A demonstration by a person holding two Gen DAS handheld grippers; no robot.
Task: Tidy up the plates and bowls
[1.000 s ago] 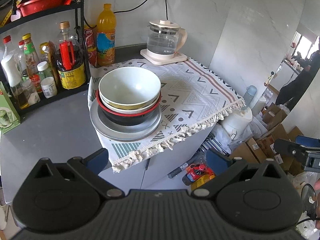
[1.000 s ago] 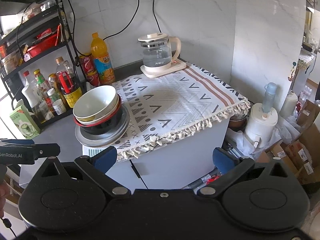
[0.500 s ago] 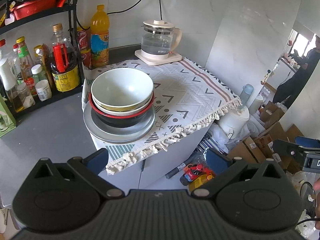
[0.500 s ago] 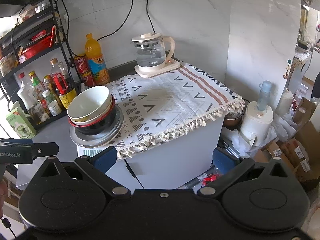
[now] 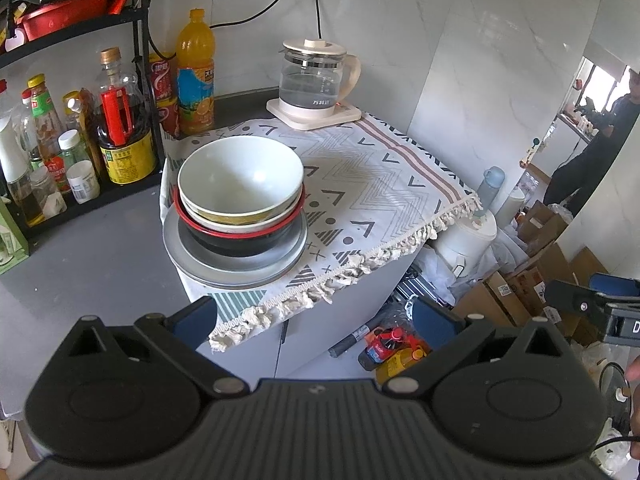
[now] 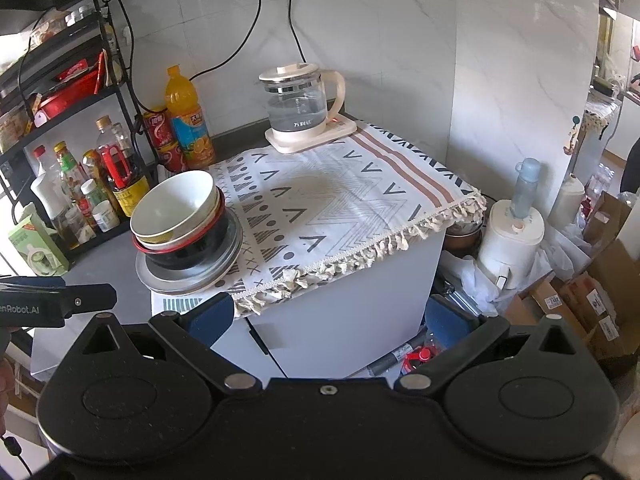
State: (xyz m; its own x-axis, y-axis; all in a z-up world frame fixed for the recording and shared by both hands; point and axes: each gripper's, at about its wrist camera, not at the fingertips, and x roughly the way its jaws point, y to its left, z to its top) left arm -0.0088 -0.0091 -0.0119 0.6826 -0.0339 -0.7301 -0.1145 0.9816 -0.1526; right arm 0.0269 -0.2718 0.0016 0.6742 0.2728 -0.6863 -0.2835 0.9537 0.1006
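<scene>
Here, a kitchen corner seen from two hand-held grippers.

Stack: a white bowl (image 5: 240, 178) sits uppermost, nested in a pale bowl with a yellow band (image 5: 240, 216), then a black bowl with a red rim (image 5: 240, 240), all resting on a grey plate (image 5: 236, 268).

Location: the stack stands at the near left corner of a patterned, fringed cloth (image 5: 380, 184) that covers a white cabinet (image 6: 340, 320), beside a dark grey counter (image 5: 88, 256).

Left gripper (image 5: 314, 316): jaws spread wide, blue pads empty, held in front of the cabinet and short of the stack, touching nothing.

Right gripper (image 6: 330, 316): likewise spread wide and empty, held off the cabinet's front edge, the stack to its left.

Behind: a glass kettle (image 5: 316, 80) on its cream base at the far edge of the cloth; an orange drink bottle (image 5: 195, 76) against the tiled wall; a black rack (image 5: 140, 64) crowded with sauce bottles.

Floor: cardboard boxes (image 5: 560, 268) and a white appliance (image 6: 512, 240) to the right.
</scene>
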